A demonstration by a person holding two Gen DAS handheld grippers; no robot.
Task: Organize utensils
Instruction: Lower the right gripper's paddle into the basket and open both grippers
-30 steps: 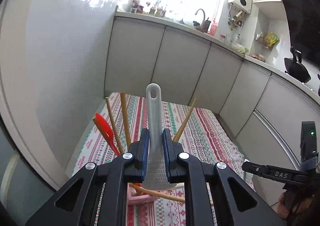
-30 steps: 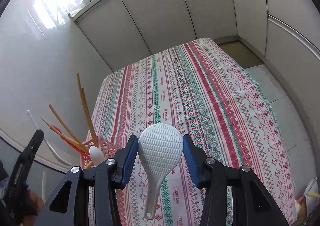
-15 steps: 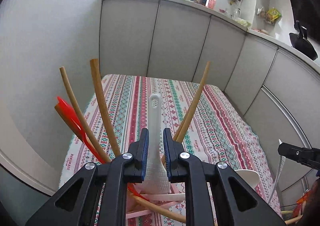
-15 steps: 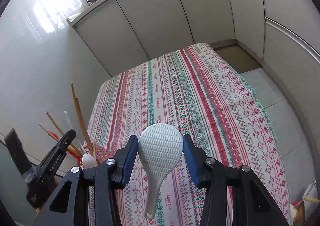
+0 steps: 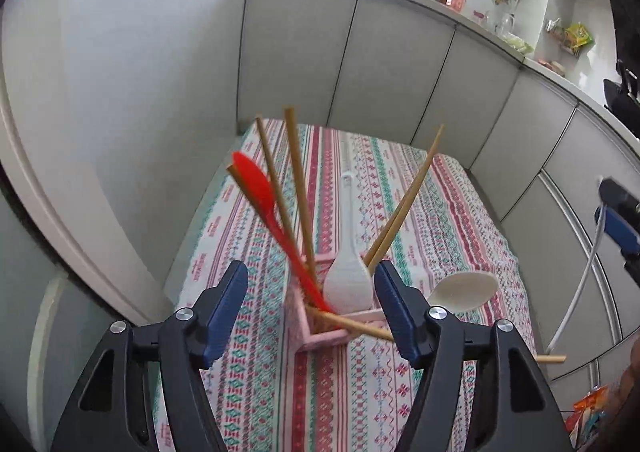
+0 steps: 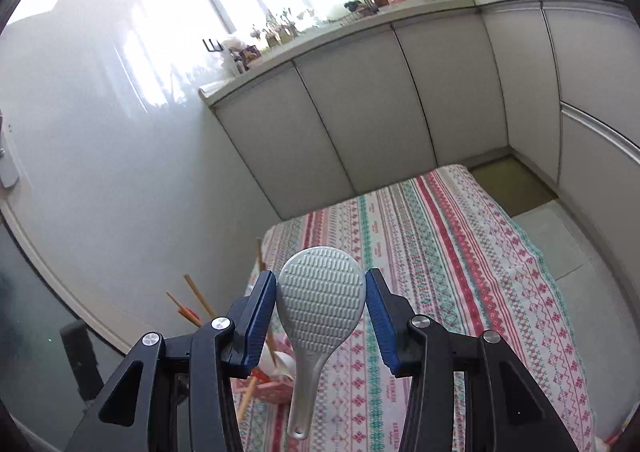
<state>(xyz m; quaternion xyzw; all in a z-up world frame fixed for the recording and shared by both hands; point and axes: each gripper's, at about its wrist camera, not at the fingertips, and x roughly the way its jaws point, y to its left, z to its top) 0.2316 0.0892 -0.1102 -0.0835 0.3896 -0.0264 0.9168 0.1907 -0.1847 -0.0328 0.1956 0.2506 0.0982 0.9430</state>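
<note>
**— What does your left side show?**

My left claw point(image 5: 310, 302) is spread wide with nothing in it. Straight ahead, between its tips, the pink holder point(image 5: 320, 326) stands on the striped worktop point(image 5: 460, 219), nearer the left edge than the right. A white rice paddle point(image 5: 347, 276) sits in it head-down, handle up, beside a red spatula point(image 5: 260, 191) and several wooden chopsticks point(image 5: 298, 179). One chopstick lies across the holder's rim and pokes out to the right; a pale spoon point(image 5: 466, 292) shows just beyond my right finger.

**— And the right side?**

My right claw point(image 6: 321, 316) pinches a grey ribbed rice paddle point(image 6: 320, 304) by the edges of its head, handle hanging down. The holder point(image 6: 272, 390) peeks out low on the left, behind my finger.

**— How would you finish well?**

I'd judge the handle should go in first, aimed at a gap between the sticks, and only released once it rests inside. The loose chopstick could be knocked off, and the light holder might tip.
</note>
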